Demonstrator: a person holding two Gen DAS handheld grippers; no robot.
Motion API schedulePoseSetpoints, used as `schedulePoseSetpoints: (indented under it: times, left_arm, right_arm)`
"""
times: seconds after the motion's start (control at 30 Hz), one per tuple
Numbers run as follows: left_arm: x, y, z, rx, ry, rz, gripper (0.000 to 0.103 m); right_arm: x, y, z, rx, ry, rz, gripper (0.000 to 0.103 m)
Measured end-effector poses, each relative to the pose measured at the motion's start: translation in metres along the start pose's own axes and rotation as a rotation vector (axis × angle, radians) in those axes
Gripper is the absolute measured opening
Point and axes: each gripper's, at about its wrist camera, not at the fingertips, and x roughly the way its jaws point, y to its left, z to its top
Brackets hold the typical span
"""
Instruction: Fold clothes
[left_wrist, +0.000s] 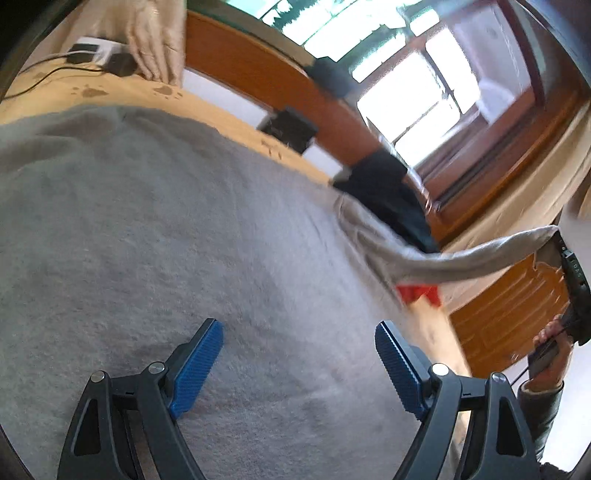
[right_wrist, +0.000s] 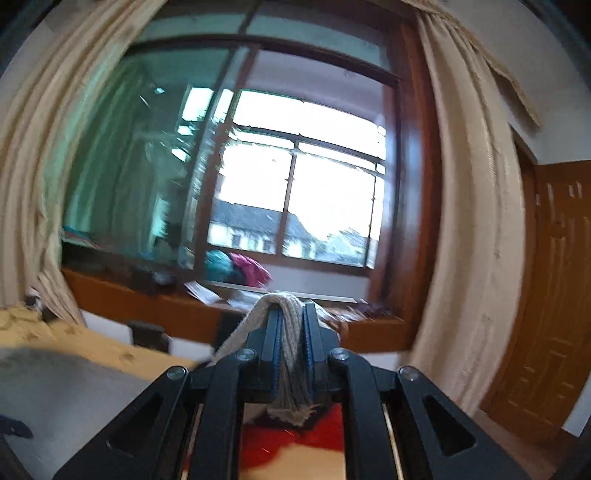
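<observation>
Item: 1 grey garment (left_wrist: 166, 229) spread on bed, its lifted edge trailing toward 3 o'clock, pinched by closed right gripper (right_wrist: 291, 339); left gripper (left_wrist: 297, 363) gapes empty above cloth, nearer the flat body.

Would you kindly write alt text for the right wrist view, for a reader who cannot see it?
The right tongs are shut on a bunched strip of pale grey knit cloth, held up level facing a large wood-framed window. Cream curtains hang at both sides, and a grey blanket shows at lower left. The picture is motion-blurred.
</observation>
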Motion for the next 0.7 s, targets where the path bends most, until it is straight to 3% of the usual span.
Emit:
schedulePoseSetpoints:
  times: [0.2,0.33,0.37,0.43,0.47,0.57,0.7]
  left_arm:
    - [-0.022,0.002,0.003,-0.038,-0.114,0.0,0.086]
    - [-0.054,0.01,0.007,-0.086,-0.273,0.014,0.086]
    - [-0.06,0.013,0.007,-0.098,-0.309,0.031,0.086]
    - [-0.072,0.018,0.008,-0.12,-0.376,0.067,0.087]
    - [-0.074,0.02,0.008,-0.13,-0.393,0.087,0.086]
    - [-0.081,0.03,0.008,-0.168,-0.413,0.129,0.086]
    - [-0.077,0.045,0.009,-0.236,-0.388,0.14,0.086]
  right_arm:
    - [0.008,0.11,0.027,-0.112,-0.033,0.249,0.012]
    - [0.038,0.195,0.018,-0.176,0.088,0.522,0.014]
    - [0.046,0.218,0.011,-0.188,0.138,0.601,0.022]
    - [0.06,0.253,-0.004,-0.214,0.251,0.734,0.061]
    - [0.065,0.268,-0.014,-0.218,0.307,0.799,0.09]
    - [0.064,0.283,-0.035,-0.202,0.347,0.881,0.095]
    - [0.072,0.262,-0.044,-0.121,0.359,0.825,0.095]
